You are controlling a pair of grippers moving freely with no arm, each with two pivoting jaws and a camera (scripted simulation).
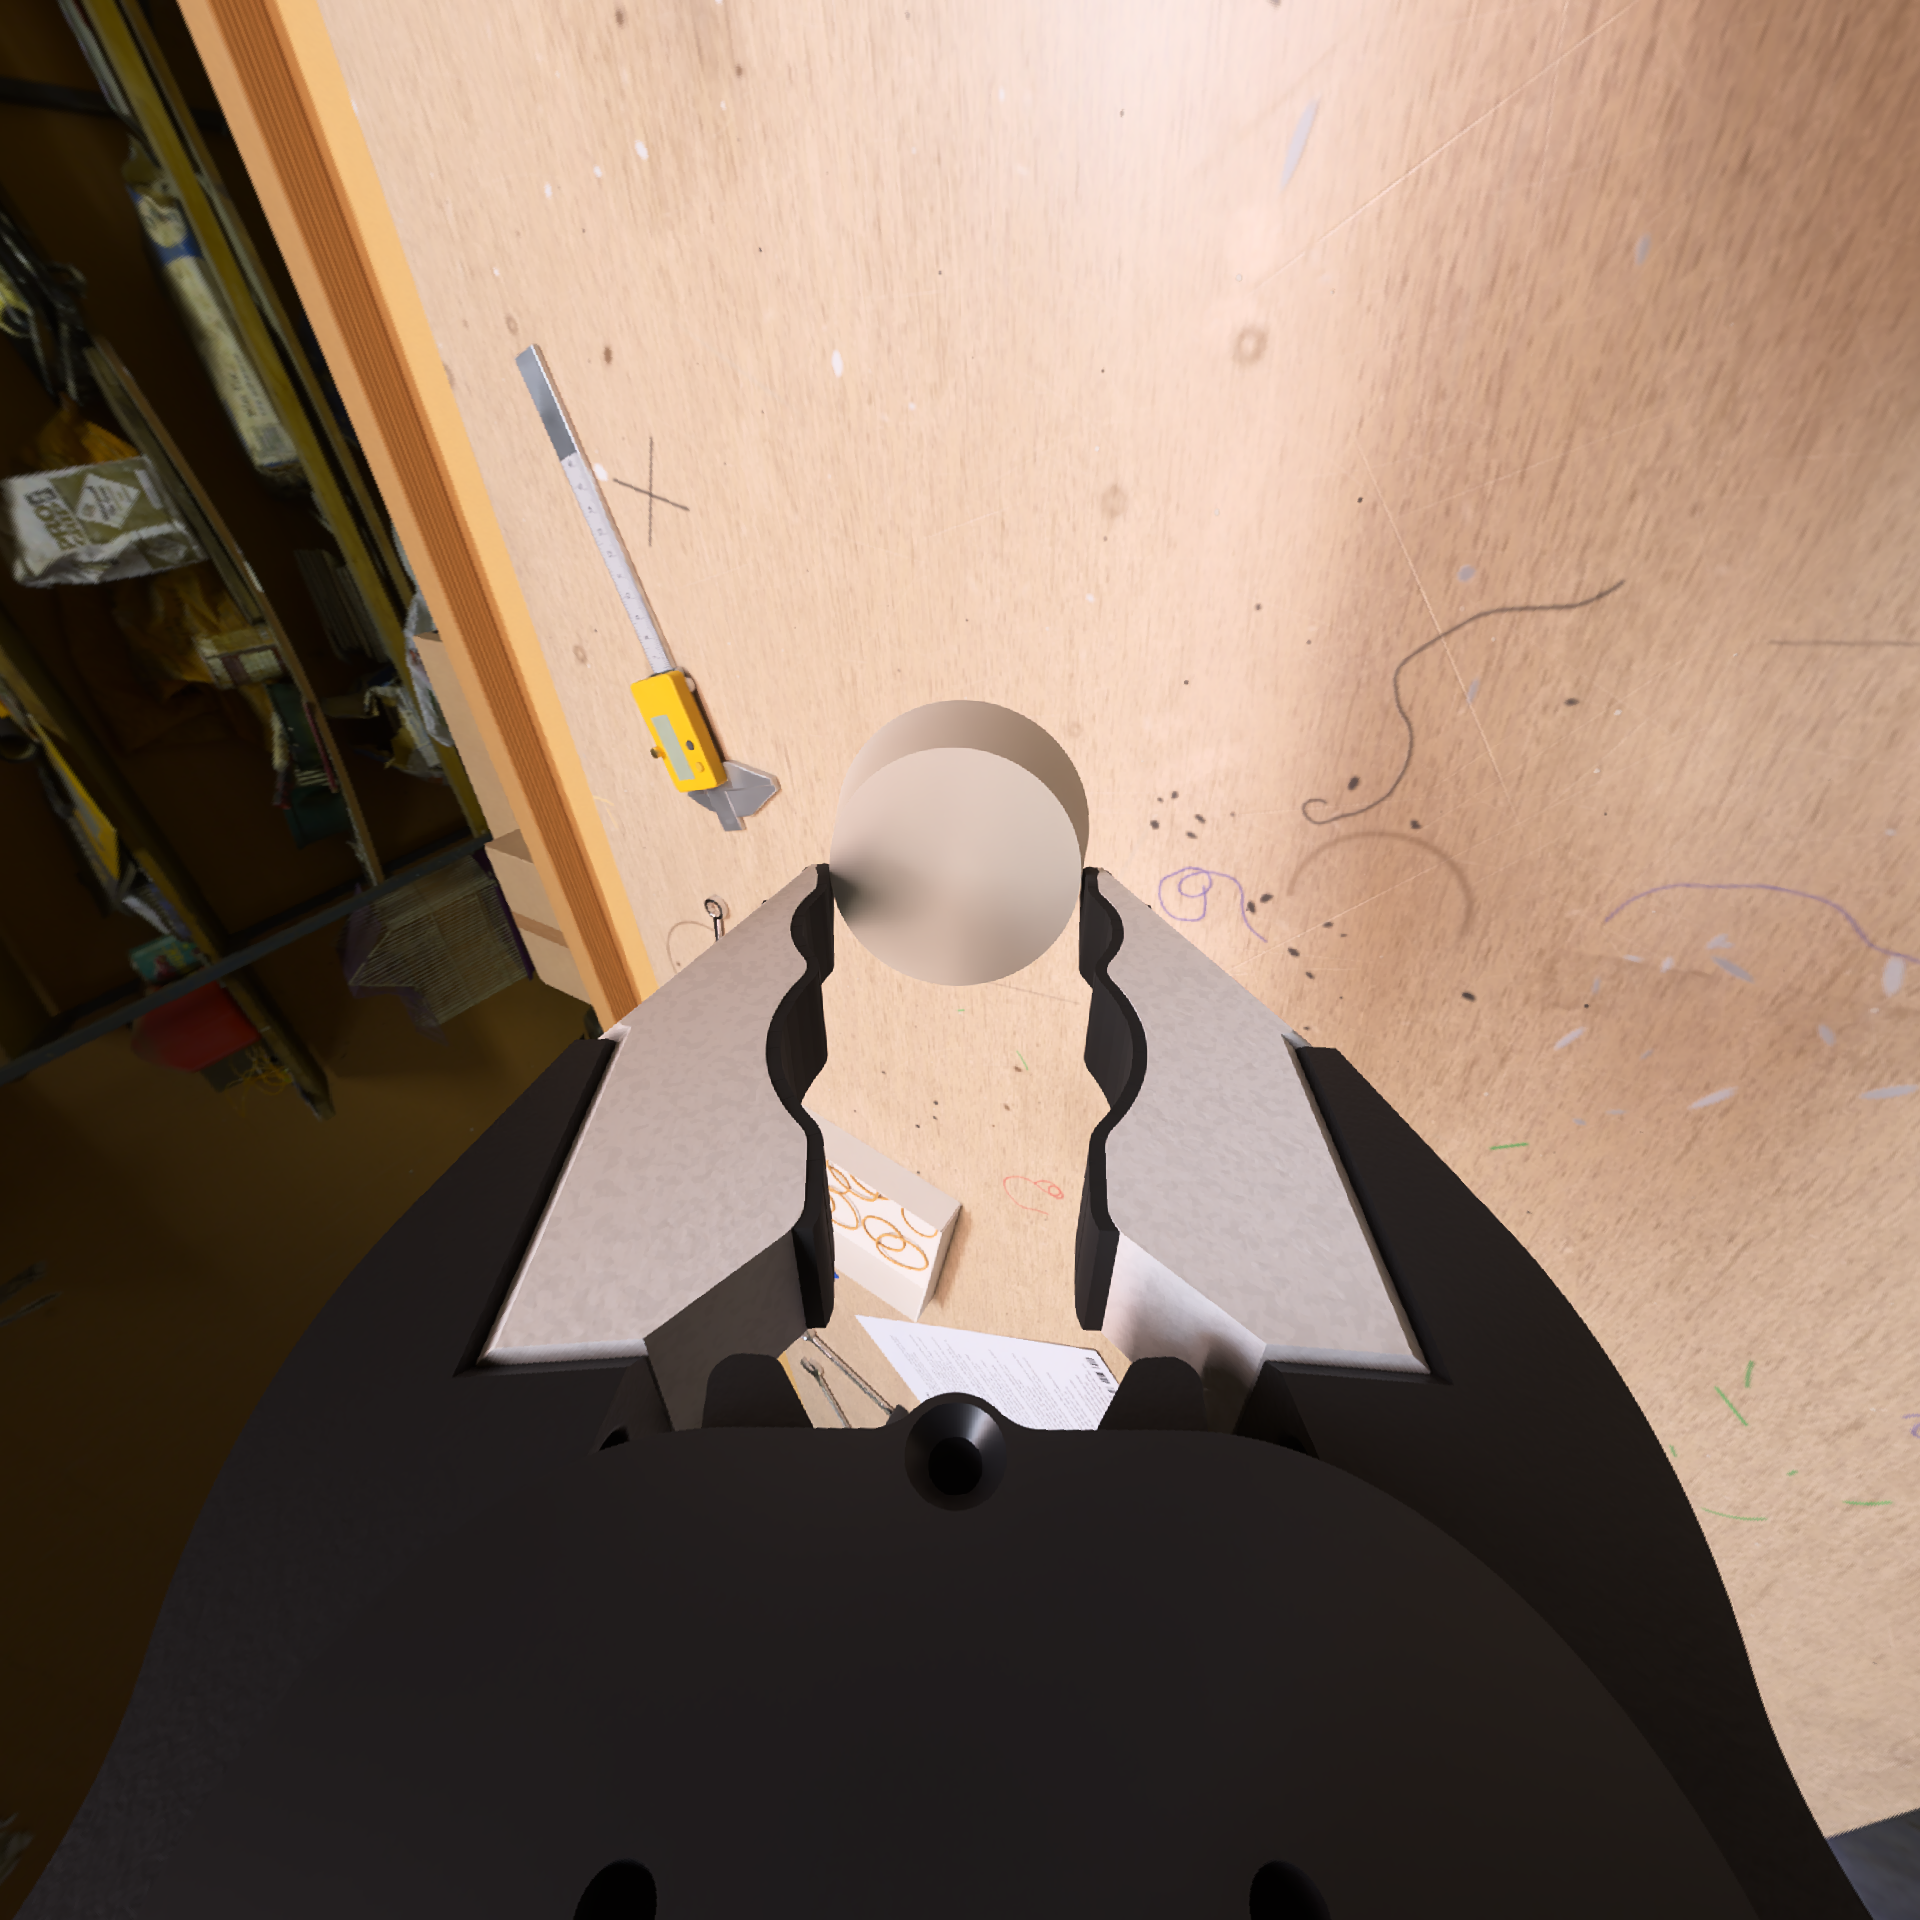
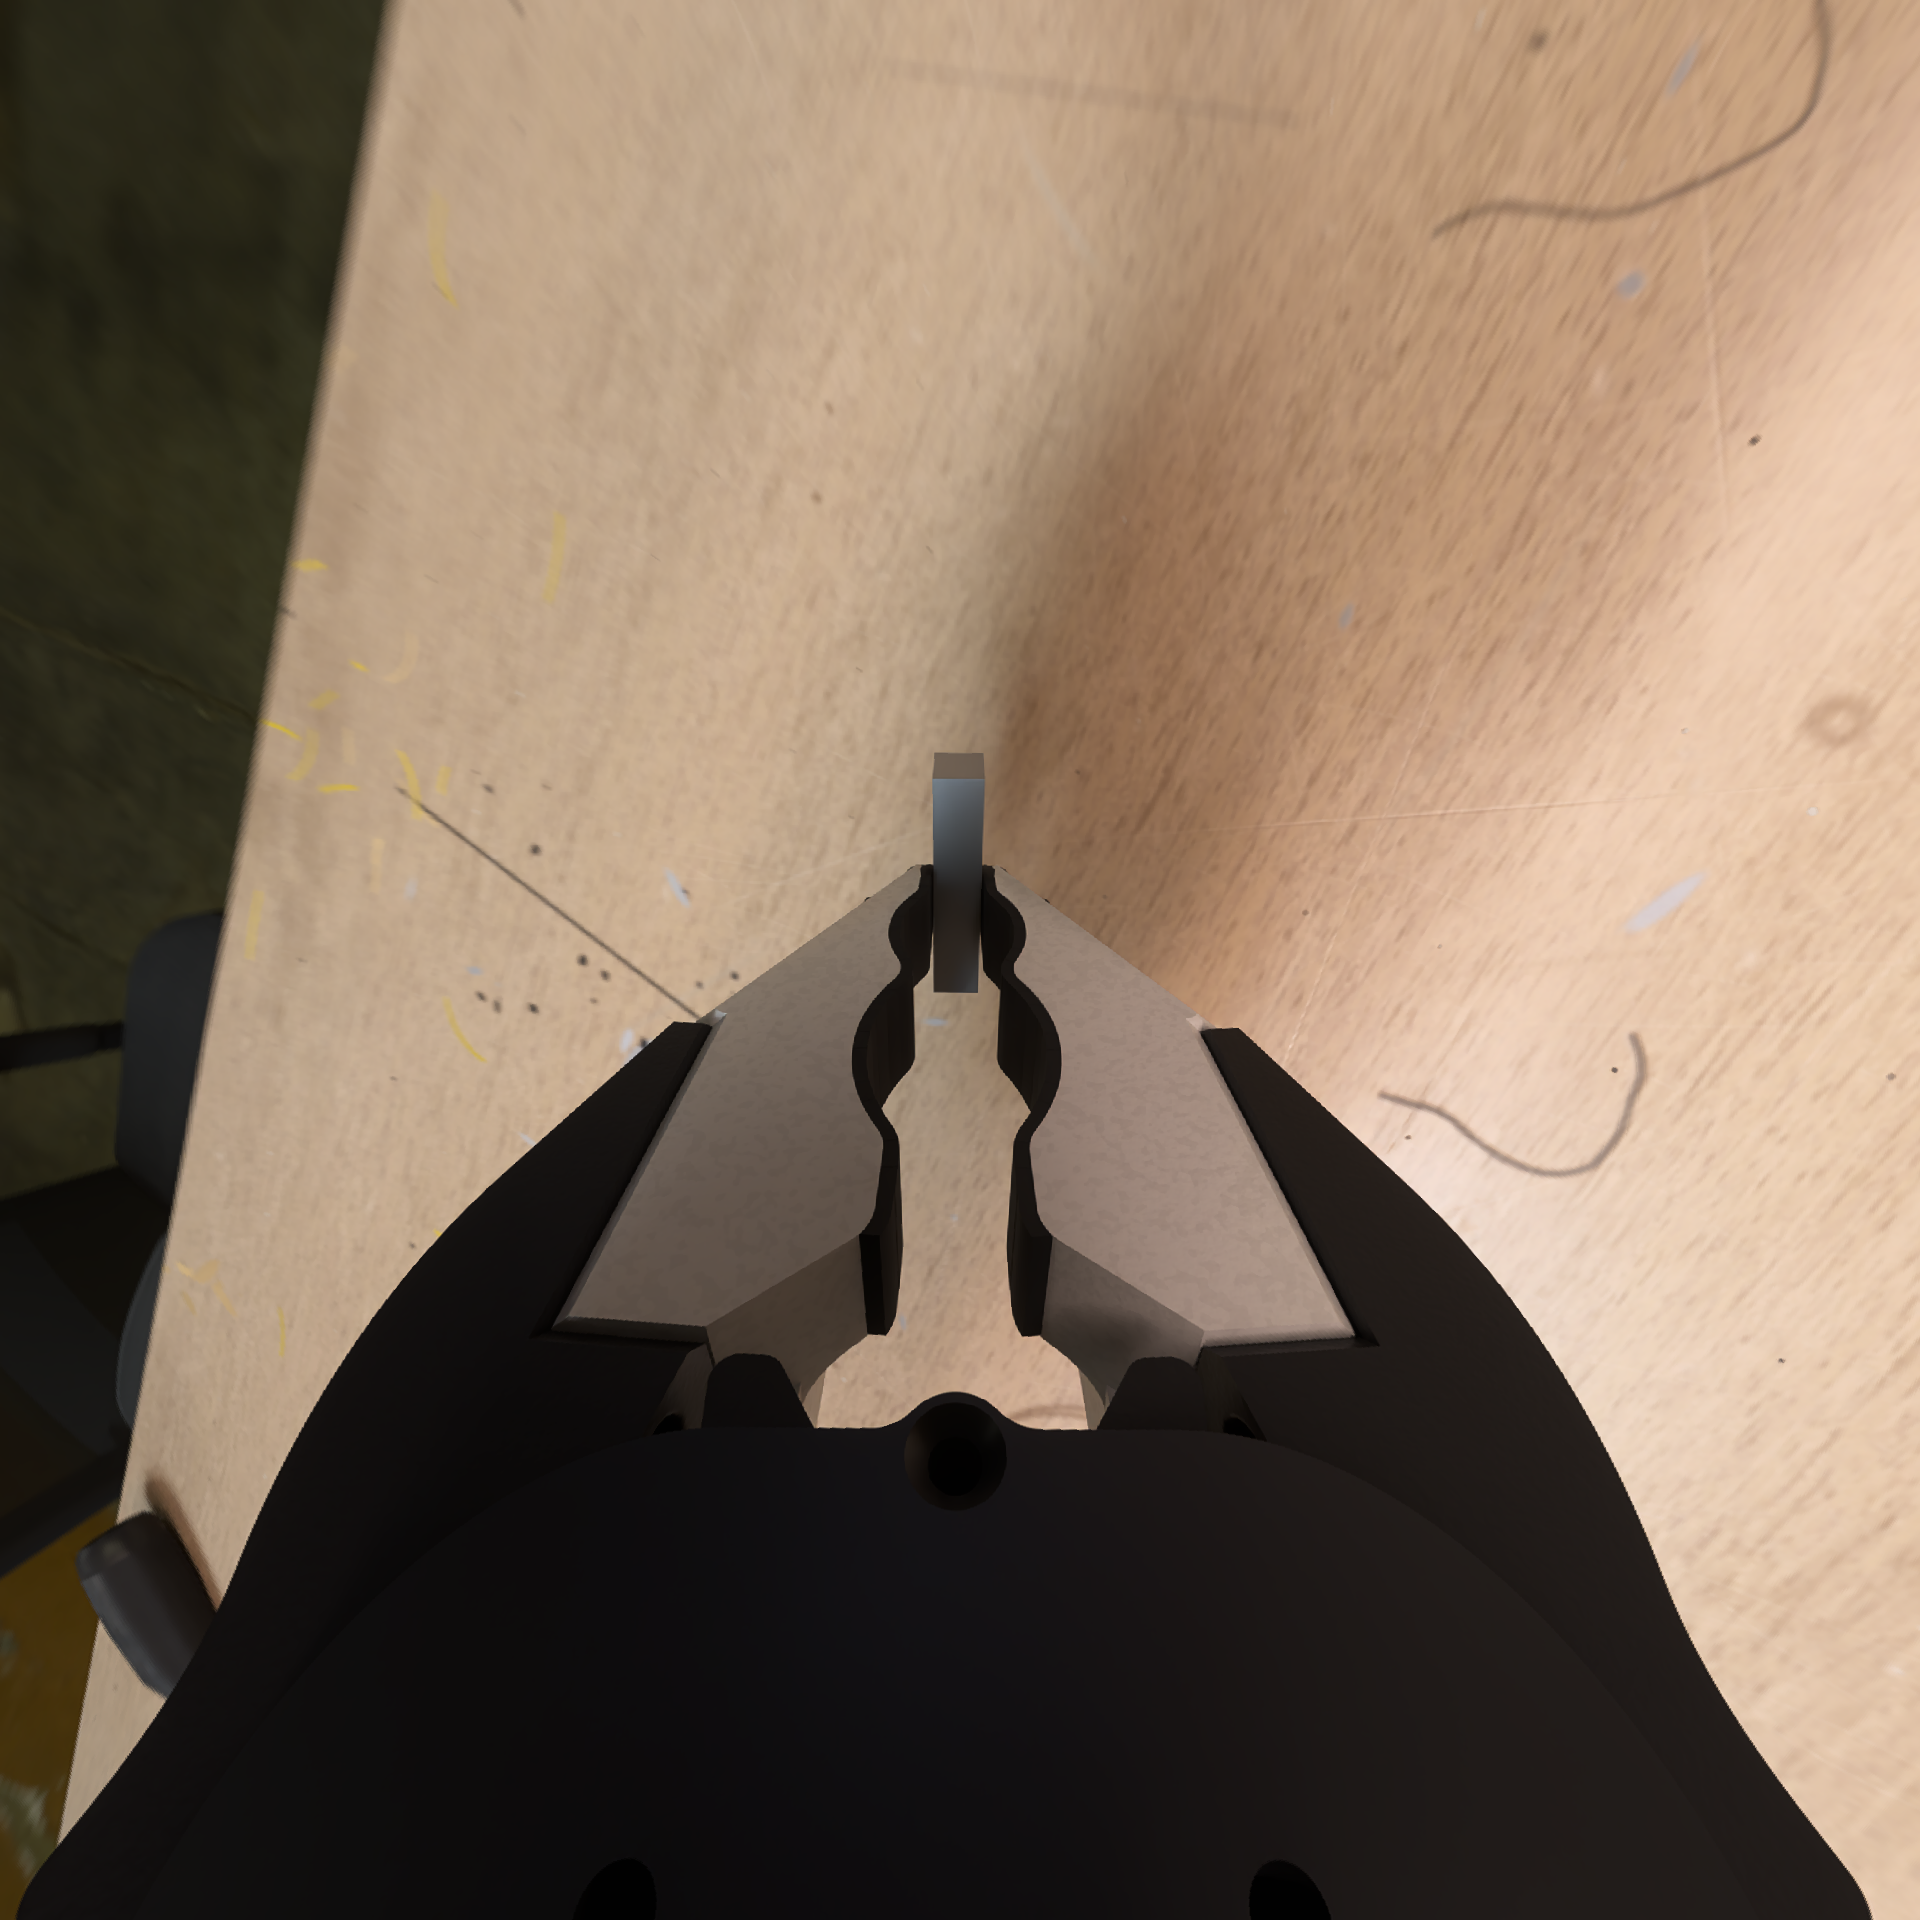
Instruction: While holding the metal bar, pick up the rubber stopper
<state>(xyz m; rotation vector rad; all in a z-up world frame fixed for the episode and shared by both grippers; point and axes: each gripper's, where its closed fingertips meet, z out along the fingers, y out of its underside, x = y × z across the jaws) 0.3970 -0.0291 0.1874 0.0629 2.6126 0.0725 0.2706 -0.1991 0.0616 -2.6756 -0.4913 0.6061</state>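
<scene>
In the left wrist view, my left gripper (image 1: 956, 894) is shut on the rubber stopper (image 1: 961, 842), a beige round plug held between the fingertips, its flat face toward the camera, above the wooden workbench (image 1: 1351, 416). In the right wrist view, my right gripper (image 2: 958, 891) is shut on the metal bar (image 2: 957, 873), a small grey flat bar that stands upright between the fingertips and sticks out past them, above the same bench top (image 2: 1351, 520).
A yellow and steel caliper (image 1: 644, 623) lies near the bench's left edge (image 1: 416, 468). A white box with orange rings (image 1: 894, 1226) and a paper sheet (image 1: 997, 1371) lie below my left gripper. Shelving (image 1: 156, 623) stands beyond the edge. A dark cylinder (image 2: 135, 1600) lies at the bench edge in the right wrist view.
</scene>
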